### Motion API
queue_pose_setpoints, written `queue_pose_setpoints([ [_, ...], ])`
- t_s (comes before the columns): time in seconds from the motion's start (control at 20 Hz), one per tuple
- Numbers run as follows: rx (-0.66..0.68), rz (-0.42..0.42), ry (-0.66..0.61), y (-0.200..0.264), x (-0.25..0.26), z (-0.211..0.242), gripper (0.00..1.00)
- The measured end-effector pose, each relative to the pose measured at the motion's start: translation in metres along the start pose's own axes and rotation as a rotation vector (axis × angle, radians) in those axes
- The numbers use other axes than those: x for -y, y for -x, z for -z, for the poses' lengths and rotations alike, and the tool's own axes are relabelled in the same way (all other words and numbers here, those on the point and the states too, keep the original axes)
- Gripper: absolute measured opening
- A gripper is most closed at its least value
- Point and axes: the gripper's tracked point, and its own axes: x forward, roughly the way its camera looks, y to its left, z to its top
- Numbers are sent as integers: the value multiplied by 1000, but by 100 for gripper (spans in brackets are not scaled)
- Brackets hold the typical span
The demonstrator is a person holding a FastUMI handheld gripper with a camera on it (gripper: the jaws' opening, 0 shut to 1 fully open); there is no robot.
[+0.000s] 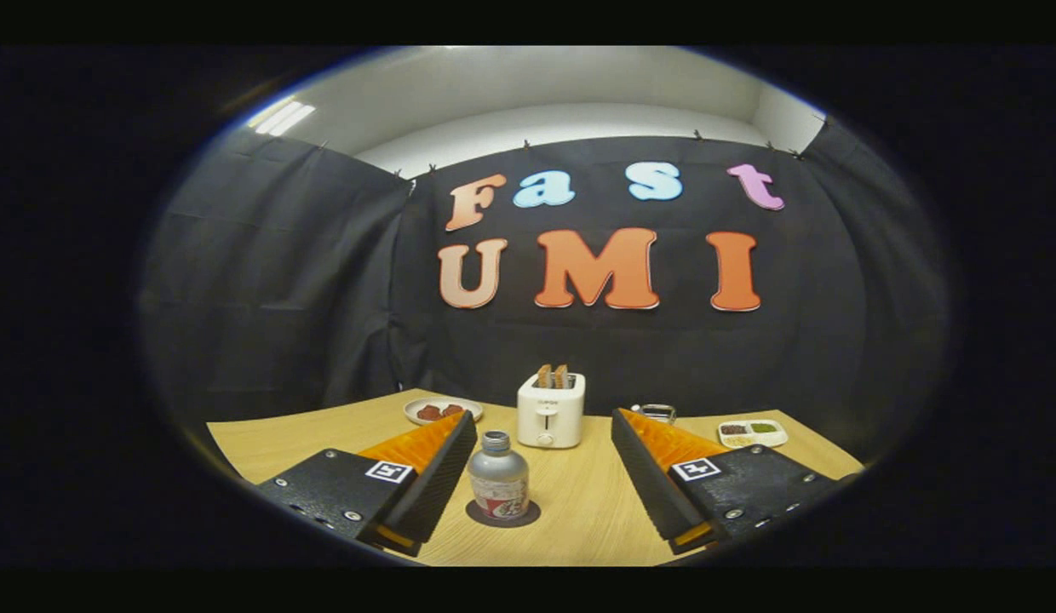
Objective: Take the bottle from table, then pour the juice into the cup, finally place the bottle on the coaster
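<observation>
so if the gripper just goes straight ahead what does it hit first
Probably the bottle on its coaster, standing between the open gripper fingers nearer the left one. Beyond it stands the toaster; depth is unclear.

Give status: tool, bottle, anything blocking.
Tool open, fingers wide apart, touching nothing. Bottle upright on coaster, between fingers, nearer the left one. Toaster beyond, clear of path.

Wooden table [579,511] bearing dark coaster [503,514] under bottle [497,485], white toaster [550,409], plate [440,410], divided tray [752,432]
</observation>
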Motion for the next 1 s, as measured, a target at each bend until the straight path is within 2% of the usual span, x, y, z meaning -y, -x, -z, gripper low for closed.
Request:
queue_pose_setpoints([
  [0.2, 65, 67, 20, 18, 37, -30, 95],
  [0.55, 83, 173, 9, 55, 92, -42, 95],
  [1.0, 100, 249, 44, 79, 130, -55, 96],
])
